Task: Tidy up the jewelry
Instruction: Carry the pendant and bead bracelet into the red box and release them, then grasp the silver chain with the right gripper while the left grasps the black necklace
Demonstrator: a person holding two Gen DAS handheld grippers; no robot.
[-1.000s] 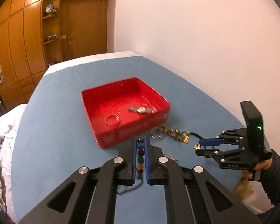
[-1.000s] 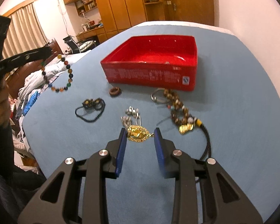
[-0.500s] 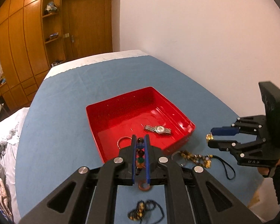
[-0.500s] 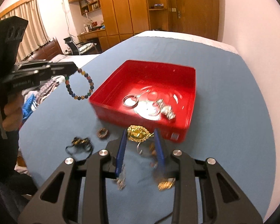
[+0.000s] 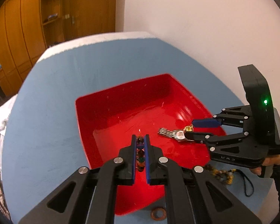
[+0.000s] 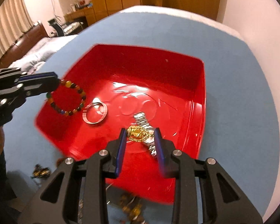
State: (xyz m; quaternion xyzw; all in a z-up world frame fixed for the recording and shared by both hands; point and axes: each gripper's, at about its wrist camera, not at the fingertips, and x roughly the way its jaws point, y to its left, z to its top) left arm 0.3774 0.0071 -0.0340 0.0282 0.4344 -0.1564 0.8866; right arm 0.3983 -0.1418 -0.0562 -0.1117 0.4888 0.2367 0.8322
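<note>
A red tray [image 5: 121, 93] [image 6: 199, 85] sits on the blue table. My left gripper [image 5: 140, 140] [image 6: 55, 82] is shut on a bracelet of coloured beads [image 5: 140, 155] [image 6: 67, 98] and holds it over the tray's left side. My right gripper [image 6: 140, 136] [image 5: 189, 131] stands over the tray with its jaws parted. A gold pendant [image 6: 137, 133] [image 5: 188, 128] sits between its fingers, just above a silver watch [image 5: 172, 134] [image 6: 145, 127] in the tray. A silver ring [image 6: 94, 114] also lies in the tray.
Outside the tray near its front lie a brown ring [image 5: 158, 214], a beaded cord with gold charms [image 5: 222, 173] [image 6: 132, 208] and a small dark beaded piece [image 6: 40, 170]. A white wall is at the right; wooden cupboards stand behind.
Both grippers have moved forward from the loose jewelry to over the red tray, carrying the bead bracelet and the gold pendant. The right jaws now stand wider around the pendant.
</note>
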